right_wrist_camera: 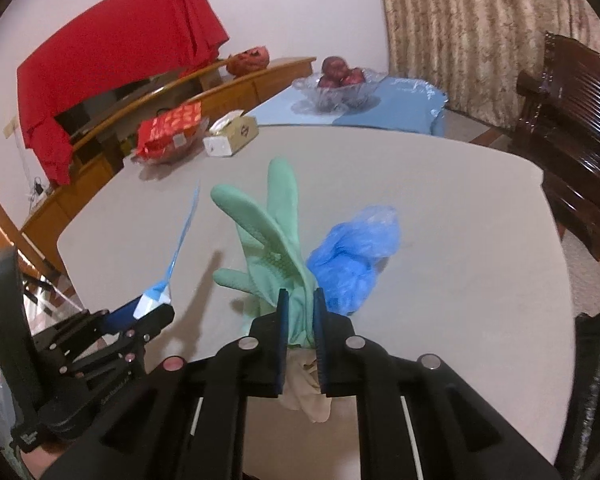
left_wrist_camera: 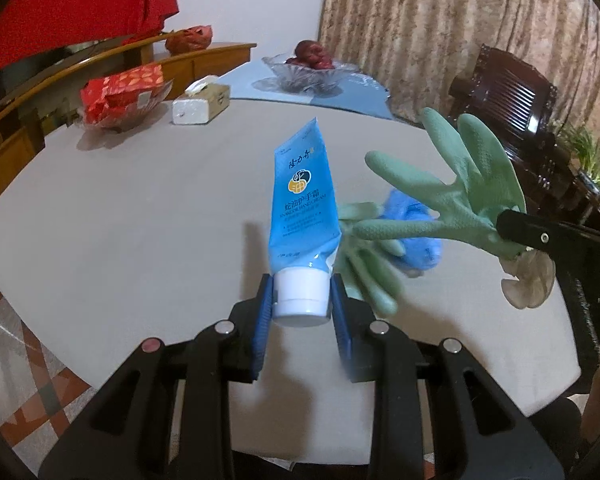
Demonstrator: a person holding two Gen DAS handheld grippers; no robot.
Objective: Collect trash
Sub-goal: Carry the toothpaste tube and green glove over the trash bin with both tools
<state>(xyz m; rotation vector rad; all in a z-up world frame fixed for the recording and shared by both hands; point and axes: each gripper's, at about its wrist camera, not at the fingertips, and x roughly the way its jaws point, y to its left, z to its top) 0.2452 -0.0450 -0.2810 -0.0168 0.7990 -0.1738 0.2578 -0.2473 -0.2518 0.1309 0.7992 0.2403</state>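
- Left gripper: jaws closed on the white cap of a blue hand cream tube; the tube stands up from the jaws, crimped end topmost, held clear above the tabletop.
- Right gripper: jaws clamped on the cuff end of a green rubber glove; the glove fingers splay upward, and the pale cuff lining hangs below the jaws.
- Blue plastic wad: just right of the glove in the right wrist view; whether it lies on the tabletop or hangs with the glove I cannot tell.
- A second green glove shows blurred behind the tube in the left wrist view, low near the tabletop.
- Far side of the tabletop: tissue box beside a red packet in a glass dish.
- Beyond it, a glass bowl of red fruit sits on a blue cloth.
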